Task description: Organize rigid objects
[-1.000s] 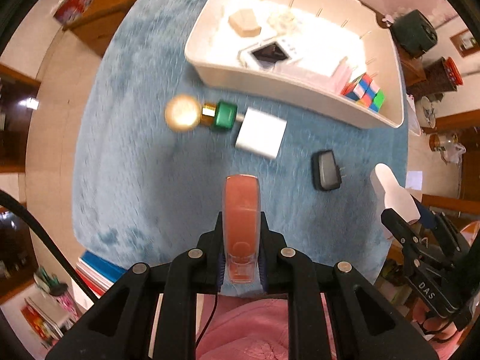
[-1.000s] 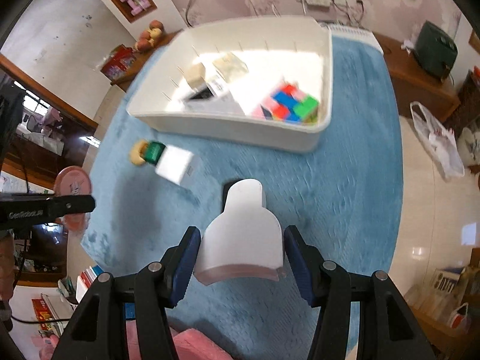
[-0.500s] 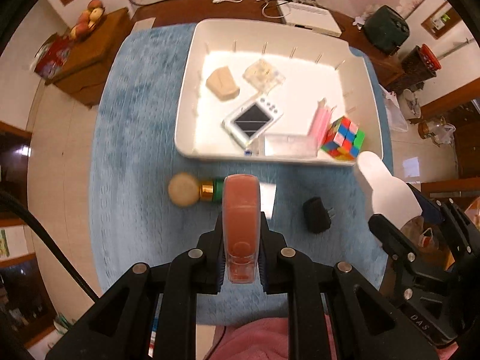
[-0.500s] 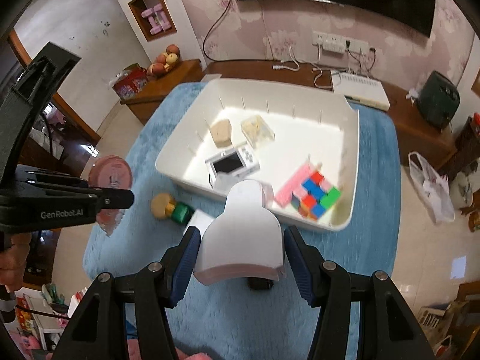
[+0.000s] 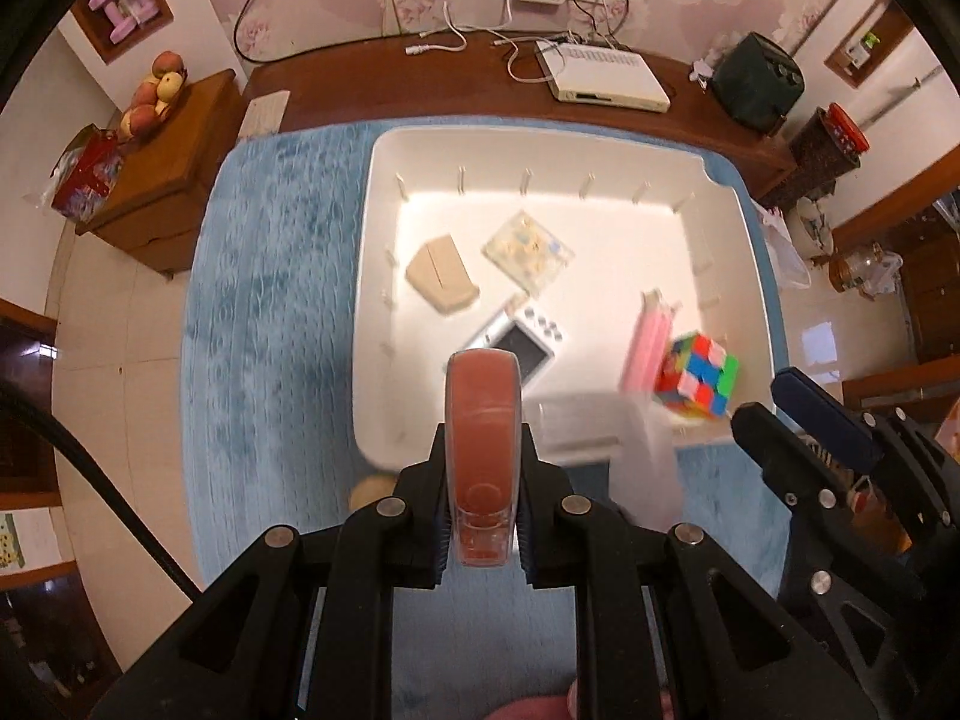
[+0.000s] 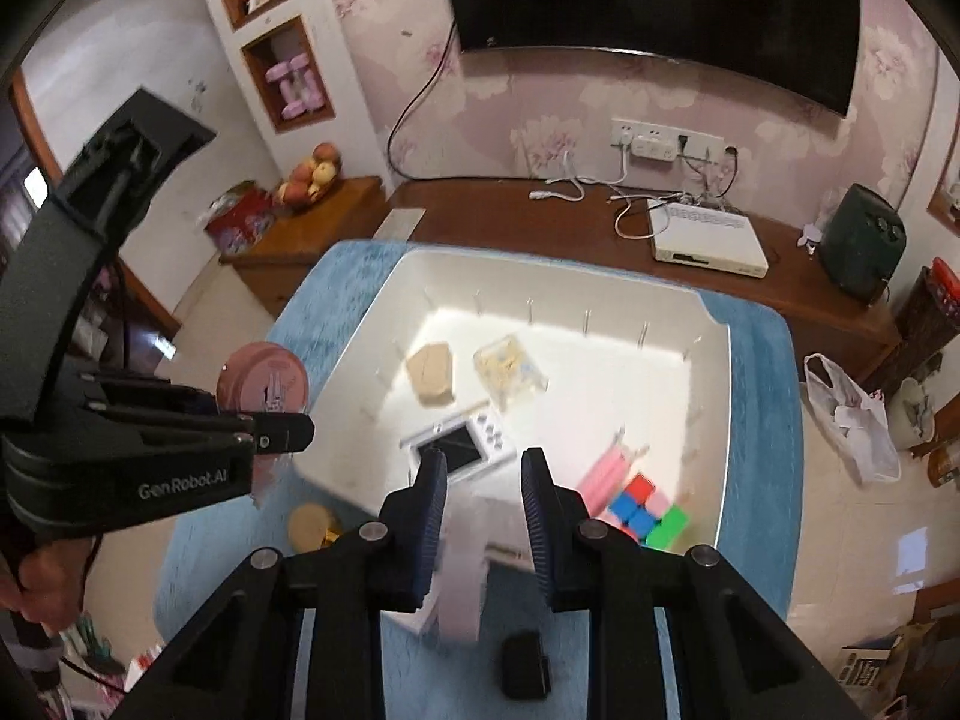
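My left gripper [image 5: 483, 396] is shut on a flat pink round case [image 5: 483, 450], held edge-on high above the blue mat; it also shows in the right wrist view [image 6: 263, 385]. My right gripper [image 6: 483, 483] is open. A white bottle-shaped piece [image 6: 461, 570] is a blur below its jaws, falling free; it shows blurred in the left wrist view [image 5: 647, 468]. The white bin [image 5: 375, 300] holds a tan block [image 5: 443, 281], a clear tile [image 5: 528, 252], a white handheld device [image 5: 522, 342], a pink bar [image 5: 647, 342] and a colour cube [image 5: 699, 377].
On the blue mat [image 6: 360, 282] before the bin lie a round-topped gold and green bottle [image 6: 311, 528], a white box mostly hidden behind the gripper, and a black charger [image 6: 527, 673]. A wooden TV bench [image 6: 600, 222] with cables and a white set-top box stands behind.
Both grippers rose and tilted toward the bin. The right gripper opened and let go of the white piece, which now drops as a blur. The left still holds the pink case.
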